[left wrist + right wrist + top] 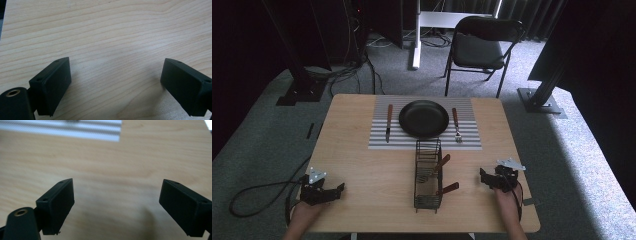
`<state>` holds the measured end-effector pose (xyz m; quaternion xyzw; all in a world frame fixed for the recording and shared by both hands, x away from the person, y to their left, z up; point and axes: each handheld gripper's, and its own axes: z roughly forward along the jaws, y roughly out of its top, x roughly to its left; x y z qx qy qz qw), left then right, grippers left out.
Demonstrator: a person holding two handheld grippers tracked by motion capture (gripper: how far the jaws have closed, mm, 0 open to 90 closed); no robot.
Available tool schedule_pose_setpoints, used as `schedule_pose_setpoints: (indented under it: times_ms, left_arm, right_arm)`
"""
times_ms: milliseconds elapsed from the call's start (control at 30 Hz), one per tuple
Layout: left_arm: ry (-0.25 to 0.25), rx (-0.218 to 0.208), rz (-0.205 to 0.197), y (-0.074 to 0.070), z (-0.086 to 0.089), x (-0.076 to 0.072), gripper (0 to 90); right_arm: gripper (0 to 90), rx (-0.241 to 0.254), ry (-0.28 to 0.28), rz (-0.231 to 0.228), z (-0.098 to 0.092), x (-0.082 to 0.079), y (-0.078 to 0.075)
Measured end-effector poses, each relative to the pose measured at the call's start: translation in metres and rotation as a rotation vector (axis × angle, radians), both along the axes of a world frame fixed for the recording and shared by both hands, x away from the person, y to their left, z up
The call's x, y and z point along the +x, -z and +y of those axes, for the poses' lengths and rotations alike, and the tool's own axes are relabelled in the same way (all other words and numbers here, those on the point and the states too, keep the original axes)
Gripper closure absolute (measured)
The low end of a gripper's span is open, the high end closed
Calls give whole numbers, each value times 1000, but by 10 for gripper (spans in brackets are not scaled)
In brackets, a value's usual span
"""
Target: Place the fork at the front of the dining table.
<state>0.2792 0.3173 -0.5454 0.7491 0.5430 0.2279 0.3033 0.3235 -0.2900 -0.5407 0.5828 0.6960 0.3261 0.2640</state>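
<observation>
A black plate (424, 118) sits in the middle of a grey striped placemat (377, 140) at the far half of the wooden table (362, 175). A wooden-handled knife (388, 122) lies left of the plate and a wooden-handled fork (456, 125) lies right of it. In front of the mat stands a black wire basket (428, 175), with two wooden utensil handles (442, 164) sticking out to the right. My left gripper (337, 190) (115, 75) rests open near the table's front left corner. My right gripper (483, 178) (116, 195) is open at the front right, over bare wood.
A black folding chair (479, 47) stands beyond the table's far edge. Dark stand posts rise at the back left (299, 75) and back right (544, 80). A cable (257, 197) trails over the carpet left of the table.
</observation>
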Motion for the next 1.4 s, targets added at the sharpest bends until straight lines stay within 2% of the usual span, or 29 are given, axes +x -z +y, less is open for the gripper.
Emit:
schedule_pose_setpoints:
  times_ms: [33,200,233,400,567,667,767,833,900,1000,1167,1400]
  left_arm:
    - [0,0,0,0,0,0,95]
    - [0,1,0,0,0,0,95]
    - [0,0,0,0,0,0,95]
    - [-1,-1,-1,0,0,0,95]
    - [0,1,1,0,0,0,95]
    - [0,0,1,0,0,0,95]
    - [0,1,1,0,0,0,95]
    - [0,1,1,0,0,0,95]
    - [0,1,1,0,0,0,95]
    - [0,1,1,0,0,0,95]
    - [0,1,2,0,0,0,95]
    - [-67,0,2,0,-6,0,95]
  right_arm:
    - [121,-18,9,-1,-2,-5,2]
    - [121,-5,25,1,-6,-14,3]
    - [121,-3,30,4,-10,-19,3]
    - [121,-25,55,-8,-17,-34,4]
    - [122,-11,69,-18,-25,-43,6]
    - [122,-9,70,-3,-32,-50,7]
    - [122,-6,80,2,-33,-50,7]
    - [123,-2,97,30,-37,-50,8]
    - [122,-26,103,50,-37,-49,9]
    - [122,-5,110,61,-39,-48,9]
    - [122,-5,110,60,-39,-48,9]
    - [123,-5,111,61,-39,-48,9]
